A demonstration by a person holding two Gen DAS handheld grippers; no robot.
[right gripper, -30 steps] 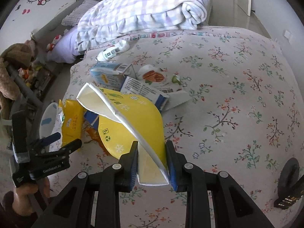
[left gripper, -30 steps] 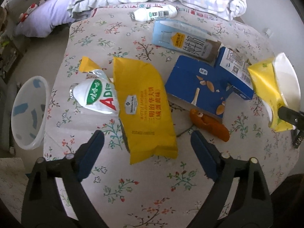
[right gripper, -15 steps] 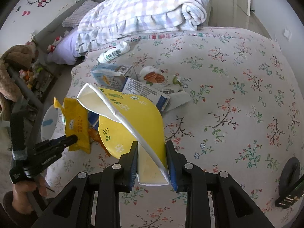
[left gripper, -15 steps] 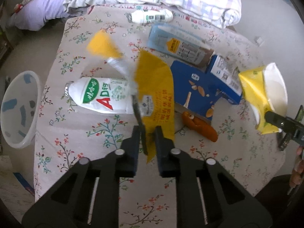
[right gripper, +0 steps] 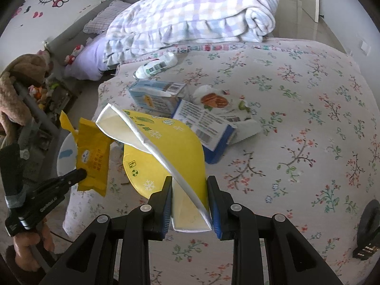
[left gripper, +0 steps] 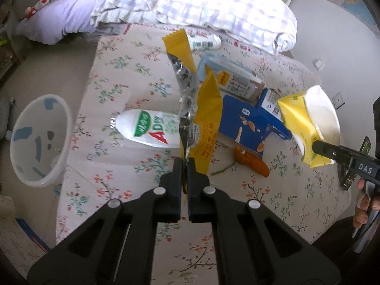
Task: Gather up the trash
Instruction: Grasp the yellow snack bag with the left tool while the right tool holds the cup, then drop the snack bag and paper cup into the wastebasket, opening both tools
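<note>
My left gripper (left gripper: 184, 166) is shut on the lower edge of a yellow snack bag (left gripper: 206, 118) with a silver inside, lifted off the floral bedspread (left gripper: 142, 90); it also shows in the right wrist view (right gripper: 93, 147). My right gripper (right gripper: 190, 190) is shut on a flattened yellow carton (right gripper: 166, 147), held above the bed; it shows at the right of the left wrist view (left gripper: 306, 123). On the bed lie a white AD bottle (left gripper: 149, 128), a blue box (left gripper: 242, 121), a light-blue carton (left gripper: 232, 78), an orange wrapper (left gripper: 251, 161) and a small white bottle (left gripper: 204, 42).
A translucent white bin (left gripper: 40, 140) stands on the floor left of the bed. A folded checked blanket (left gripper: 194, 7) and a purple pillow (left gripper: 57, 21) lie at the head. A nut-print wrapper (right gripper: 213, 99) lies by the cartons. A dark remote (right gripper: 367, 232) lies at the right edge.
My left gripper closed on the yellow snack bag and lifted it up off the bed, uncovering the AD bottle. My right gripper kept holding the yellow carton almost still.
</note>
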